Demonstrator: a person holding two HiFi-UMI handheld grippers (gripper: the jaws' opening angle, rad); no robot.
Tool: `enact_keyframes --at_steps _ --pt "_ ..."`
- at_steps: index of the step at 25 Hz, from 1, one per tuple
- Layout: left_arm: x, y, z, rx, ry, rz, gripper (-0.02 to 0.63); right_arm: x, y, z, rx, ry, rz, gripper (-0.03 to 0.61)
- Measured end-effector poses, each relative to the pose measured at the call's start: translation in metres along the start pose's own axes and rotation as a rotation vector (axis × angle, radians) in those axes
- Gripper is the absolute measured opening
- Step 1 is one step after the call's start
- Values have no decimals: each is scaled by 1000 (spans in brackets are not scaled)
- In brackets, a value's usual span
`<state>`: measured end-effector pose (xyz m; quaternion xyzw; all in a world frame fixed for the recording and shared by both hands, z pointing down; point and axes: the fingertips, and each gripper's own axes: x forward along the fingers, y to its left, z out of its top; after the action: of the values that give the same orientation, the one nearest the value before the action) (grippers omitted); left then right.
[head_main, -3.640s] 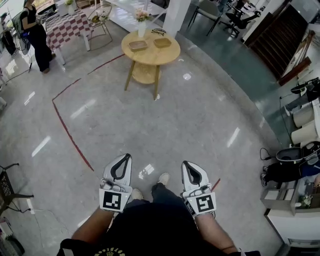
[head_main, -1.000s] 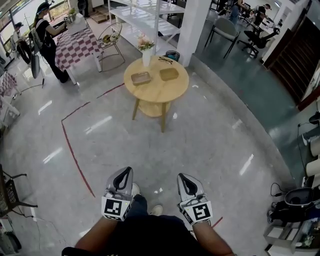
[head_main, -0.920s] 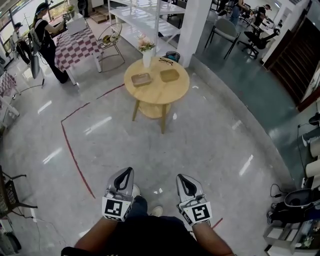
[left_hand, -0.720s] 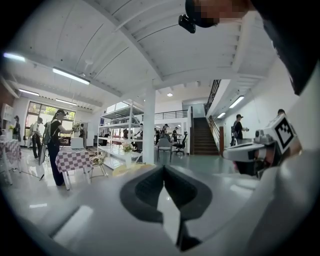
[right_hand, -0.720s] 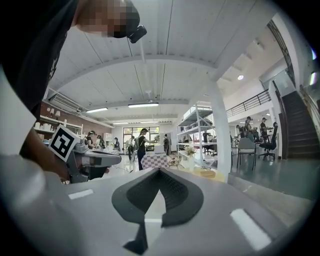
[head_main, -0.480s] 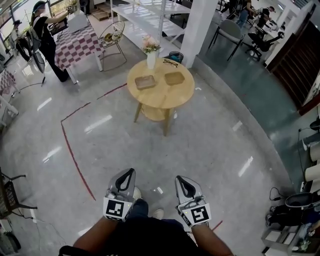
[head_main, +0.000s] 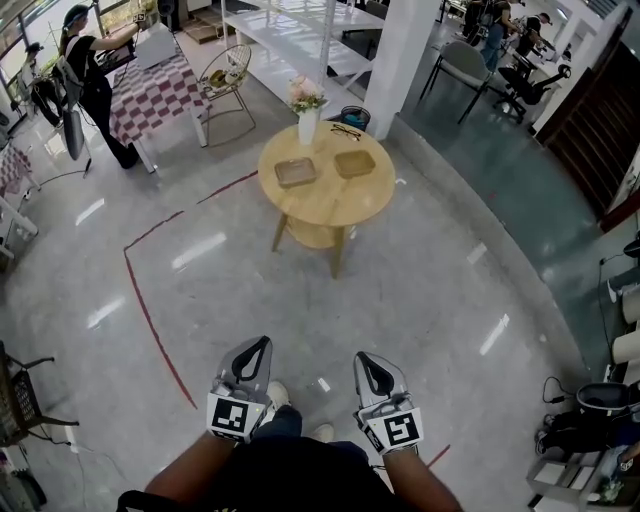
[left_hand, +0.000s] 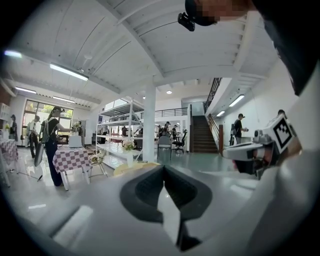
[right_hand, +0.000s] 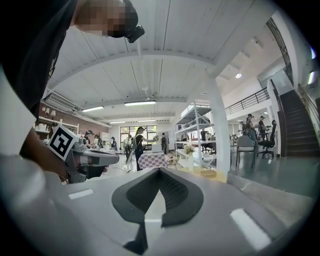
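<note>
While we hold both tongs low over the glossy grey floor (head_main: 430, 270), a red tape line (head_main: 150, 305) runs at our left. The left gripper (head_main: 255, 345) is clenched on nothing. The round pale wooden table (head_main: 322, 205) stands well ahead across the floor, and the right gripper (head_main: 363, 358) is clenched on nothing too.

Round light-wood table (head_main: 325, 205): ctr, well ahead of L gripper (head_main: 256, 343) & R gripper (head_main: 362, 357), which sit side by side.
On table: L wooden tray (head_main: 295, 172) beside R wooden tray (head_main: 354, 163); white flower vase (head_main: 307, 127) behind both, at far edge.
White pillar (head_main: 398, 50): behind table, to R.
Checked-cloth table (head_main: 150, 92): far L.
</note>
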<state>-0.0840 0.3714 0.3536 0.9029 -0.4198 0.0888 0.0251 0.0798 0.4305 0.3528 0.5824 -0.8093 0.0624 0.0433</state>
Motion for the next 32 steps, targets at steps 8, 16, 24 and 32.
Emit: enact_keyframes --at_steps 8,16,24,32 --pt "18 27 11 -59 -6 -19 2 28 5 10 -25 8 -26 1" --pt "27 53 14 -50 -42 -74 2 58 27 31 -52 3 -63 2" --pt "29 54 20 -51 -65 -101 2 62 44 33 -65 7 -60 1" --pt "33 48 8 -55 -41 -103 3 58 39 21 -41 2 -58 1"
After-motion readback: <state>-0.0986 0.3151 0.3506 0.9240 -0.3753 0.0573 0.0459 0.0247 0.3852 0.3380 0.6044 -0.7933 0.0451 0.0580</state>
